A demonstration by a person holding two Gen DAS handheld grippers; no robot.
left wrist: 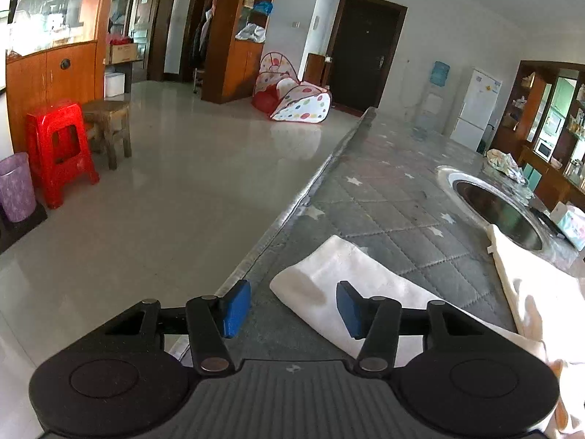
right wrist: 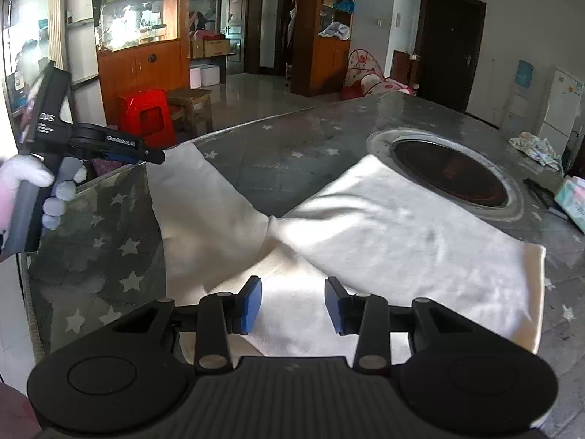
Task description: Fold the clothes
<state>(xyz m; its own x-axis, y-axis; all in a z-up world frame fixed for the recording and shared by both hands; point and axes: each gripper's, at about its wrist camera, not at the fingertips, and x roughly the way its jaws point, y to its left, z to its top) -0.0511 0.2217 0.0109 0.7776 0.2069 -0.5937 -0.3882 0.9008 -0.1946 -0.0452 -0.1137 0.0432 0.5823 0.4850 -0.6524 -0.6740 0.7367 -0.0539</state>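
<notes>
Your left gripper [left wrist: 289, 307] hangs with jaws apart, empty, over the white trousers' [right wrist: 402, 234] leg end. Your right gripper [right wrist: 292, 305] also gapes, empty, above the waist on the table [right wrist: 278, 153].

garment [right wrist: 402, 241]: cream | table cover [right wrist: 95, 241]: grey, white stars | stool [left wrist: 58, 146]: red

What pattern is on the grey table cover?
The quilted grey table cover has small white stars, clearest in the right wrist view.
</notes>
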